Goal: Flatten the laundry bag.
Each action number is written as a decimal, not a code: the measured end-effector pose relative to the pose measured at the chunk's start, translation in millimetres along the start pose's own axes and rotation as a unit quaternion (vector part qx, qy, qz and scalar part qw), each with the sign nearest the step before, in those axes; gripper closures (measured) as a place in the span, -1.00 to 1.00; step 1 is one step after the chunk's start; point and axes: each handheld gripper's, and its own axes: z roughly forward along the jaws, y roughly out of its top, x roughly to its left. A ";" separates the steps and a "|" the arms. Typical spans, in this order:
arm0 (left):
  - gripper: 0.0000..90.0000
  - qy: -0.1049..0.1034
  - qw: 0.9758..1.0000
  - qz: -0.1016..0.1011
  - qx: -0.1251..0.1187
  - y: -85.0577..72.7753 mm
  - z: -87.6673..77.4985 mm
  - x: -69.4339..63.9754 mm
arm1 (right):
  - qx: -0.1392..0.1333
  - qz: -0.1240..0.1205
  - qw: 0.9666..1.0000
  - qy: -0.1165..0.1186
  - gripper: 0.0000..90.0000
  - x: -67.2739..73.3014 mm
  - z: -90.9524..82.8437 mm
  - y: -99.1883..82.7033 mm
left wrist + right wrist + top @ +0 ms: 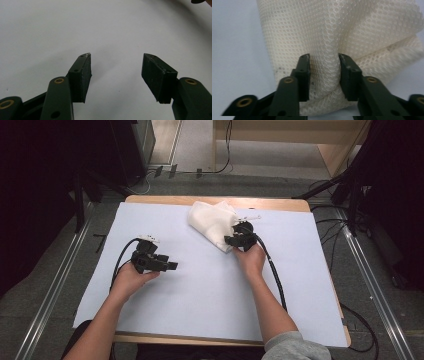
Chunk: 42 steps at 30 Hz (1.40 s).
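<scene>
While the left gripper (pixel 172 266) is held with jaws apart over bare paper (pixel 210 290), nothing is grasped. A bunched fold of white mesh cloth (pixel 327 72) is pinched by the right gripper (pixel 324 75) at upper centre of the high view.

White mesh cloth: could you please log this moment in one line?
right gripper: shut on bunched white mesh cloth | left gripper: open, empty | surface: pale blue sheet

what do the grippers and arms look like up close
Both the left gripper and the right gripper are black, each trailing a black cable. Their jaws end in flat rectangular ribbed pads on linkage arms with brass-coloured rivets. The forearms are bare; a grey sleeve shows at the right elbow.
</scene>
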 end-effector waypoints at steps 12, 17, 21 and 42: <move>-0.07 0.003 1.000 -0.004 -0.005 -1.0 -2.6 1.2 | 0.015 0.012 0.999 0.032 0.80 4.7 -28.8 -0.8; -0.07 0.003 1.000 0.003 -0.003 -0.6 -2.2 -1.1 | 0.011 -0.010 0.999 0.034 0.79 14.0 -49.5 -25.1; -0.07 0.003 1.000 0.004 -0.002 0.0 -0.8 -1.9 | 0.013 0.010 0.998 0.053 0.77 14.2 -56.6 -38.9; -0.06 0.009 1.000 0.013 0.005 1.0 3.3 -3.8 | -0.015 0.003 0.999 0.034 0.92 -35.8 -95.7 -42.2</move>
